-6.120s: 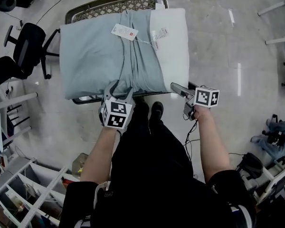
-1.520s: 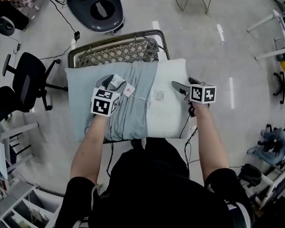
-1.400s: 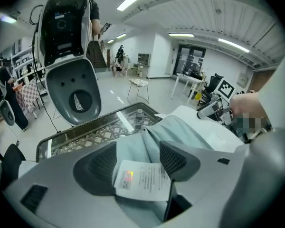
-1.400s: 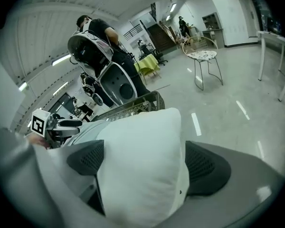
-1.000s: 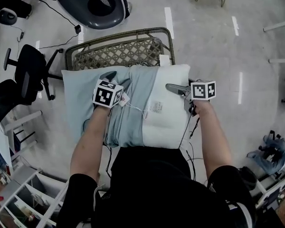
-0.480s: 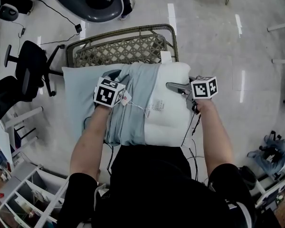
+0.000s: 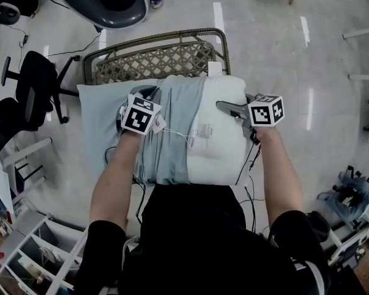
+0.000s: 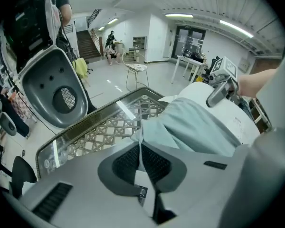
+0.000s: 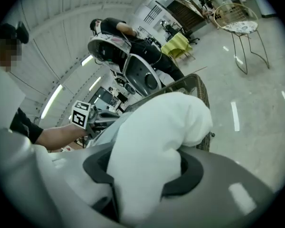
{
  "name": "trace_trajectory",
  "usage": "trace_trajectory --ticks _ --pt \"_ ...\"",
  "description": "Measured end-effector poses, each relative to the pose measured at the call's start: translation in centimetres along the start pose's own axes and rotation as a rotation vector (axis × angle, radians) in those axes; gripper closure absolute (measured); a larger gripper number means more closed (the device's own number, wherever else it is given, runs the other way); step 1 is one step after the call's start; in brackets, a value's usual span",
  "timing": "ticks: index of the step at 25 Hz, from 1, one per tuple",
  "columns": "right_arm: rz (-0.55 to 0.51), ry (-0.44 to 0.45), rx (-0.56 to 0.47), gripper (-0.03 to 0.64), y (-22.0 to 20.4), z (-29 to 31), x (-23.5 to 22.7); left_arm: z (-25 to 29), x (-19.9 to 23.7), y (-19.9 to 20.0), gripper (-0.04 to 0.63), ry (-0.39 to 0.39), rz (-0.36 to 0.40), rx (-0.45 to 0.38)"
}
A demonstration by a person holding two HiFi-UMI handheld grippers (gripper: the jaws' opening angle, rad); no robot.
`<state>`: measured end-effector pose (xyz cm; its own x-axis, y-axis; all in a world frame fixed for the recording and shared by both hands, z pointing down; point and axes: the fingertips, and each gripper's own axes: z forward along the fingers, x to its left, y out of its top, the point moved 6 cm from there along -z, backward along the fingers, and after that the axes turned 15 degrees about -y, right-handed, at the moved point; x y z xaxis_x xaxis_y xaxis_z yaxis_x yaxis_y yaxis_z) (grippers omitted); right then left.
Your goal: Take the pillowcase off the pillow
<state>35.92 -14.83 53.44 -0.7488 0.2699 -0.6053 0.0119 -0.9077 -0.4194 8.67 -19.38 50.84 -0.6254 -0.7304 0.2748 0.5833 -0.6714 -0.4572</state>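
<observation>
Underneath, woven bench [image 7: 154,63] bears the pillow [image 7: 224,125]; glossy floor [image 7: 283,48].

Open lab-like hall: polished floor [image 7: 283,60], office chair [image 7: 38,74], ceiling strip lights [image 8: 235,26]

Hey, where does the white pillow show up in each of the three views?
Head view: pillow at centre, right of the pillowcase.
Left gripper view: pillow right of centre.
Right gripper view: pillow in the centre foreground.
Shared landmark: the wicker chair behind it.
</observation>
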Motion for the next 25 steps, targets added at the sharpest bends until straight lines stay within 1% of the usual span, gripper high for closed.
trace_trajectory --ticks 3,5,6,10,13,17,19,21,22,23,24,25 --pt "0.009 0.044 -0.062 0.409 0.5 -2.0 0.8 -1.2 0.2 0.0 0.583 0.002 0.023 0.012" --pt "0.011 0.058 -0.086 0.420 0.7 -3.0 1.4 -2.4 0.8 -0.3 0.584 0.033 0.051 0.030" --pt "0.013 0.063 -0.096 0.422 0.7 -3.4 1.5 -3.2 1.4 -0.7 0.586 0.051 0.050 0.033" --pt "0.023 0.067 -0.116 0.423 0.4 -4.6 1.7 -6.4 3.7 -3.2 0.584 0.072 -0.032 0.021" --pt "0.046 0.070 -0.124 0.423 0.1 -5.3 1.0 -7.7 4.9 -4.2 0.585 0.079 -0.034 0.023" --pt "0.068 0.066 -0.134 0.422 -0.4 -6.0 0.4 -8.9 6.1 -5.6 0.585 0.051 -0.064 -0.005" --pt "0.070 0.053 -0.135 0.422 -0.2 -5.9 0.4 -9.1 5.9 -5.3 0.584 0.055 -0.071 -0.023" --pt "0.064 0.035 -0.133 0.419 0.0 -5.8 0.5 -8.8 5.0 -4.2 0.580 0.078 -0.043 -0.037" --pt "0.061 0.027 -0.133 0.417 0.2 -5.7 0.5 -8.7 4.5 -3.5 0.552 0.086 -0.022 -0.046" --pt "0.060 0.020 -0.133 0.416 0.3 -5.7 0.6 -8.5 3.8 -2.7 0.495 0.084 -0.002 -0.058" --pt "0.059 0.015 -0.132 0.414 0.4 -5.6 0.6 -8.2 3.1 -2.0 0.448 0.067 0.013 -0.070" --pt "0.058 0.011 -0.132 0.414 0.5 -5.6 0.7 -7.8 2.4 -1.4 0.423 0.038 0.022 -0.079"
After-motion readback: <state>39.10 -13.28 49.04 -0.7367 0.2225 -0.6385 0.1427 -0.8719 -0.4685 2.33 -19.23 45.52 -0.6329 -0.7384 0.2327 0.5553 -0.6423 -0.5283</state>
